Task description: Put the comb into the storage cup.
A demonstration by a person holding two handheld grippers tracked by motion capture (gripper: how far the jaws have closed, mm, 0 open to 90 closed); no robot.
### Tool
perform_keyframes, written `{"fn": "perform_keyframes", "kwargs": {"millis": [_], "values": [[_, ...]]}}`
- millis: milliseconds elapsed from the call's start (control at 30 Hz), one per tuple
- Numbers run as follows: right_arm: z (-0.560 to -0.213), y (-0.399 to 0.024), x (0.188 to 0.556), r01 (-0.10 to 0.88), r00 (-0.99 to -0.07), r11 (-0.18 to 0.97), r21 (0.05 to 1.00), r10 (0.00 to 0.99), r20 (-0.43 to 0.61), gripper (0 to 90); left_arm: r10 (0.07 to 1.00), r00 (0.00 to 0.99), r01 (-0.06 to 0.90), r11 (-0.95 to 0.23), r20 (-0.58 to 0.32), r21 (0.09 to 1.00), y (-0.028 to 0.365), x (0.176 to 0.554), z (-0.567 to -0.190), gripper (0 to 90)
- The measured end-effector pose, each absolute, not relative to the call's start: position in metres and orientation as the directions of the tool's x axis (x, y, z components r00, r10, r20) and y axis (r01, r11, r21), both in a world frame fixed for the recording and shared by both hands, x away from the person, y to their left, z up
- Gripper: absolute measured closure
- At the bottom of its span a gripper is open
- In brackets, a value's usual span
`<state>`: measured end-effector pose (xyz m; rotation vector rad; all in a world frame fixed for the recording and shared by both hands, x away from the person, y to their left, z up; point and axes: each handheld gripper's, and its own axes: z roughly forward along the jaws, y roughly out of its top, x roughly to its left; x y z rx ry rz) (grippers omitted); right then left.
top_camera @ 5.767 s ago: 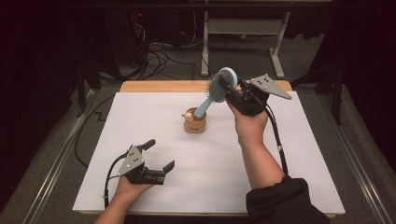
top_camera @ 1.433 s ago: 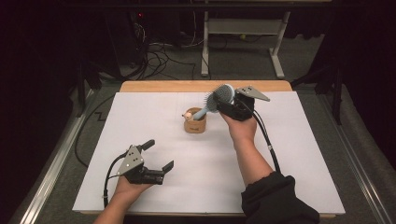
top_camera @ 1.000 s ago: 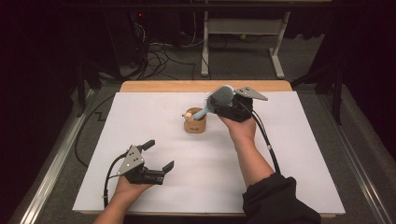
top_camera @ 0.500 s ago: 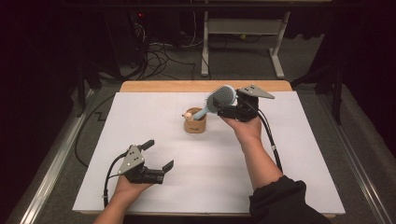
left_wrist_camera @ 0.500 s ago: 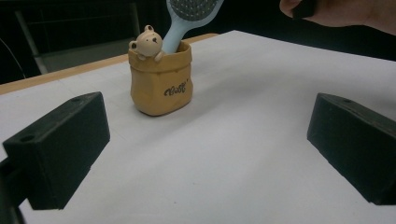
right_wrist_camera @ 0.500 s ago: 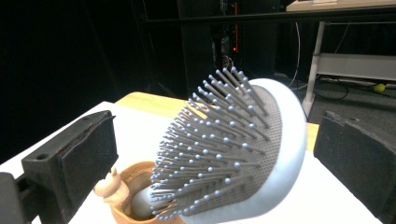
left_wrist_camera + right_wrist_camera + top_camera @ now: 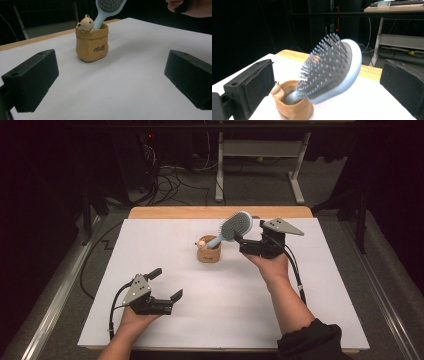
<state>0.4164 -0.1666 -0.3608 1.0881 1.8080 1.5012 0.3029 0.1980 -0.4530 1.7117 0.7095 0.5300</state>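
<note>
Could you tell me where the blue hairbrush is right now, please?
In the high view the blue hairbrush stands handle-down in the small tan bear holder near the table's far middle, its head leaning toward the right tool, whose open jaws stand apart from it.

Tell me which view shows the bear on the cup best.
Left gripper view: the bear sits sharp and front-on at the cup rim beside the hairbrush handle. The high view shows it as a small pale blob. In the right gripper view it is side-on and blurred.
</note>
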Motion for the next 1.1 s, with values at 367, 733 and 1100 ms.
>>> {"fn": "perform_keyframes", "kwargs": {"millis": [367,733,1100], "values": [[-0.406,-0.177,0.405,0.292,-0.528,0.111,0.950,0.847,0.063,0.0,0.708,0.706,0.202,-0.171,-0.023,0.964,0.202,0.305,-0.454,0.0],[-0.438,-0.206,0.370,0.297,-0.521,0.114,0.948,0.851,0.061,0.0,0.728,0.684,0.217,-0.153,-0.038,0.964,0.215,0.305,-0.453,0.0],[-0.449,-0.250,0.317,0.238,-0.517,0.098,0.966,0.855,0.040,0.0,0.749,0.662,0.226,-0.159,-0.032,0.961,0.227,0.302,-0.456,0.0]]}}
